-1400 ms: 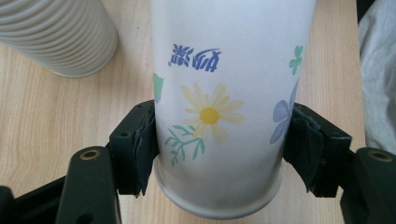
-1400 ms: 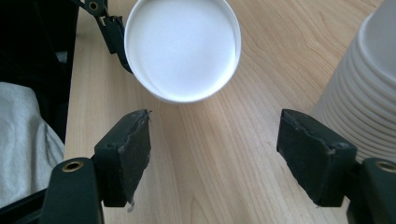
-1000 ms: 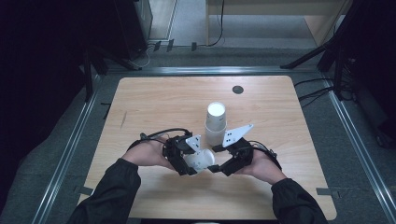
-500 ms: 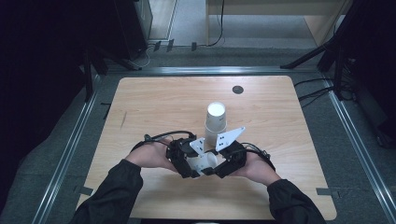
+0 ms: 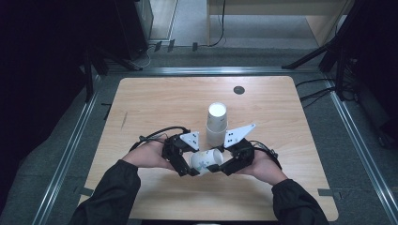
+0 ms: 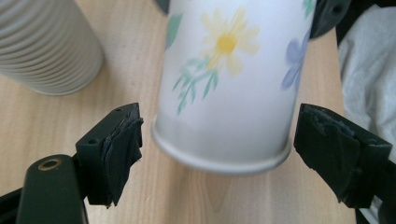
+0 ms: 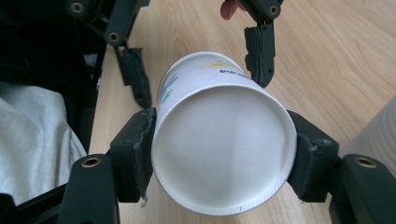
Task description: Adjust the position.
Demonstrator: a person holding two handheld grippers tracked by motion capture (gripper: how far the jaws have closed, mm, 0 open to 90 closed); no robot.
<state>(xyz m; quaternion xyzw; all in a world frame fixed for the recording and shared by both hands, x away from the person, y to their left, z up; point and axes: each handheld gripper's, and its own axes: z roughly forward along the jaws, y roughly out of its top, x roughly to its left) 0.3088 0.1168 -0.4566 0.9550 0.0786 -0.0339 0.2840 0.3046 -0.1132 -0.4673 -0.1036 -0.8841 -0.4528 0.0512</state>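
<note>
Near the front edge of the wooden table [image 5: 155, 101], between the person's two hands, a flowered paper cup [image 5: 205, 161] lies on its side in the high view. The right gripper [image 5: 220, 167] holds it: in the right gripper view its two black jaws press against opposite sides of the cup [image 7: 223, 151] at the end turned toward that camera, a white disc within a raised rim, and the pads [image 7: 140, 156] bear on the wall just behind that rim. The cup's other end points toward the left gripper [image 5: 187, 169].

From the left gripper view, the cup [image 6: 233, 84] reaches in from the top, its rimmed end closest to the camera, yellow and blue flowers and green leaves printed on its side. The left gripper's jaws stand wide apart, one on either side of that end, and a gap shows between each pad [image 6: 122, 144] and the cup wall, so they are not touching it.

Just beyond the two grippers, toward the middle of the table, stands a stack of white ribbed cups [image 5: 216, 123]; its ribbed wall also shows in the upper left of the left gripper view [image 6: 44, 42]. A small dark round disc [image 5: 239, 90] sits in the tabletop near the far edge.
</note>
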